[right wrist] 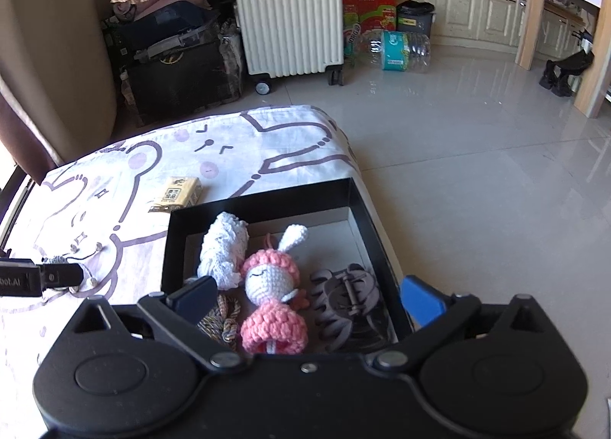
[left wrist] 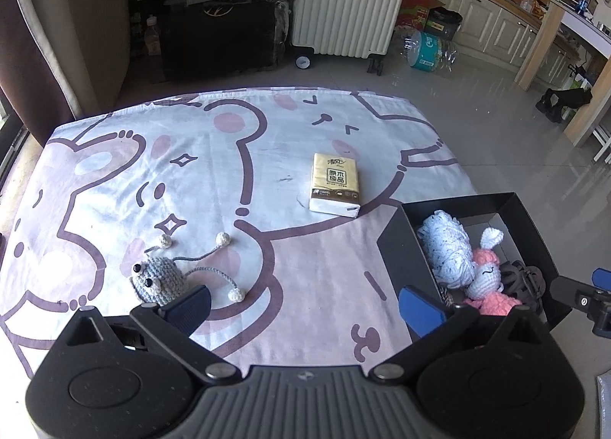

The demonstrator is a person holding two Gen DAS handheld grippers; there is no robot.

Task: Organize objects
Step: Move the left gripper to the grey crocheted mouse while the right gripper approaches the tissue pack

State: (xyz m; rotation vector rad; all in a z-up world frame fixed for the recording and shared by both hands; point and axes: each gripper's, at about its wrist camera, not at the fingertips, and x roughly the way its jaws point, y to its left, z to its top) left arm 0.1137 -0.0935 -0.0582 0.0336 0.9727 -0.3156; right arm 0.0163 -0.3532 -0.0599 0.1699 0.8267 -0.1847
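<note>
My left gripper (left wrist: 303, 305) is wide open, holding nothing; the grey mouse (left wrist: 158, 278) sits on the worktop by its left finger (strings spread out); I might snag a string; my right gripper (right wrist: 305, 297) hangs open over the box (right wrist: 263, 198).

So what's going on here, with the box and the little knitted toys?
A person is tidying small things into a black box with tongs in each hand. The pink crochet doll, white yarn bundle, rope and brown hair claw are already in. The grey crochet mouse and tissue pack lie on the cloth. The left tongs and right tongs are open, empty.
</note>
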